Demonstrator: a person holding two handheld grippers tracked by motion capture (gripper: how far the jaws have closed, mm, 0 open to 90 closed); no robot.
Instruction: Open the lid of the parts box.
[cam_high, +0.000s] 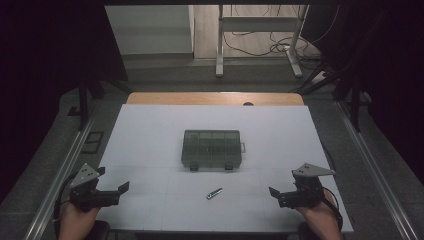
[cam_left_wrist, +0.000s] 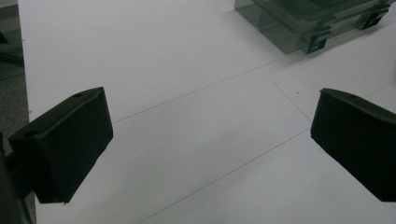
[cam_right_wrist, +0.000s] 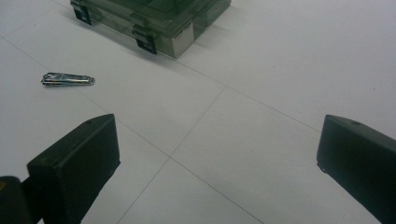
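Nothing had yet been handled: the nail clipper (cam_high: 214, 193) lay loose on the white table (cam_high: 150, 130), just in front of the closed compartment box (cam_high: 211, 149), between the 2 grippers. The left gripper (cam_high: 119, 189) and right gripper (cam_high: 274, 192) were held at the near corners, jaws spread and empty. The clipper's metal lever was resolved in the right gripper view (cam_right_wrist: 67, 79); in the high view it was reduced to a small glint.

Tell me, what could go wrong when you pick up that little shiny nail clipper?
The nail clipper is small and lies flat on the smooth white table, so the jaws might push it away rather than grip it. The compartment box has its latches shut, so opening it with a hand-held gripper may slide the box.
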